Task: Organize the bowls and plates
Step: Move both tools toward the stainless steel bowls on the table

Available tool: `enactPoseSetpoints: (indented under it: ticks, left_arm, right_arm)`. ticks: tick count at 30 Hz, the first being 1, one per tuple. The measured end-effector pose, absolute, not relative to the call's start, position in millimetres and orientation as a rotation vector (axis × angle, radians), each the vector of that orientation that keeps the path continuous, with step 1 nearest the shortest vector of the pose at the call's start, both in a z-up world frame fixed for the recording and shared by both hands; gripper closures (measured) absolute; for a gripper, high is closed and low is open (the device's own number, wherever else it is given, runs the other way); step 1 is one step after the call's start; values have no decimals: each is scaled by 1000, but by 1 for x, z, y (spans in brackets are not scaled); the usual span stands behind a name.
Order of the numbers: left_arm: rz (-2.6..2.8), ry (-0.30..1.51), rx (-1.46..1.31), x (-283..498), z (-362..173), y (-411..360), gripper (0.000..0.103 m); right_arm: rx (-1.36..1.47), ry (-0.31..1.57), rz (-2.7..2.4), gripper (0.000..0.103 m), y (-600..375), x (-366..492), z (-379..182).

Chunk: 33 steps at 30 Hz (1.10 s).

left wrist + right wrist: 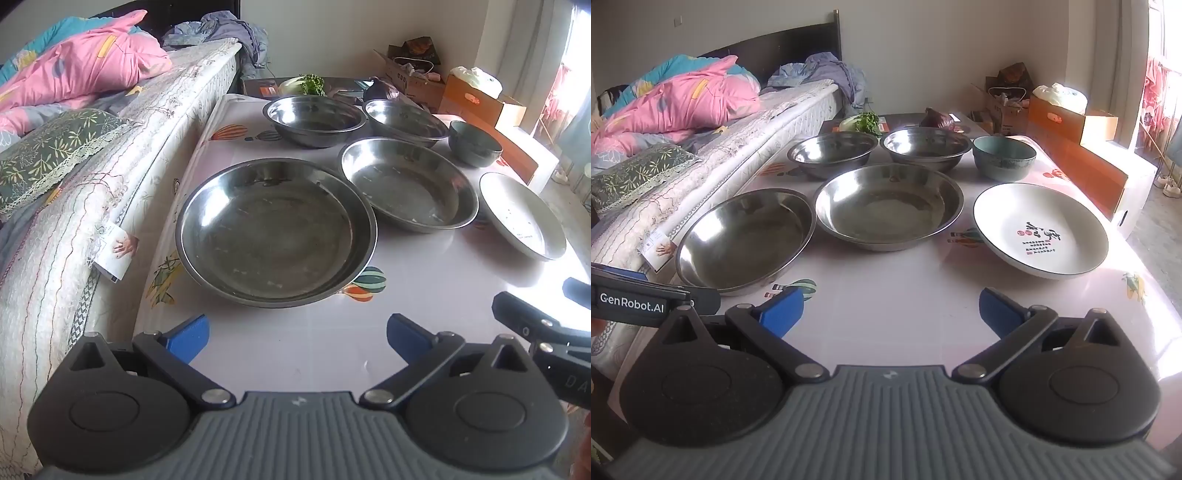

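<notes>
Both grippers hang above the near edge of the table (886, 314) with their blue fingers spread wide and nothing between them. Straight ahead of the left gripper (297, 338) sits a large steel plate (275, 232), with a second steel plate (408, 184) ahead and to its right, the two rims almost touching. Ahead of the right gripper (890, 310) that second plate lies centred, and a white ceramic plate (1039, 229) with red and black writing lies ahead to the right, apart from it. Farther off stand two steel bowls (833, 153) (925, 147) side by side and a teal ceramic bowl (1004, 157) at their right. A bed (110, 177) runs along the left gripper's left side.
</notes>
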<state>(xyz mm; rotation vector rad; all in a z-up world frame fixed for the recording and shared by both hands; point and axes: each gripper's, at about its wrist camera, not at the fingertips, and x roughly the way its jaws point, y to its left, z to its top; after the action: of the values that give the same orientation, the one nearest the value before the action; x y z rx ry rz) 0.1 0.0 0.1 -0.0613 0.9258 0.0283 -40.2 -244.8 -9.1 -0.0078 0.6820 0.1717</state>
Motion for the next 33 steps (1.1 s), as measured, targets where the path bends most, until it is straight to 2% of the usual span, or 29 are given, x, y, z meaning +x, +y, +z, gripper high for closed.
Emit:
enactPoseSetpoints:
  ticks: [33]
  left_arm:
    - [-5,956,-4,-5,1,-23,0]
  right_arm:
    - [32,702,146,1,-265,-47,-6]
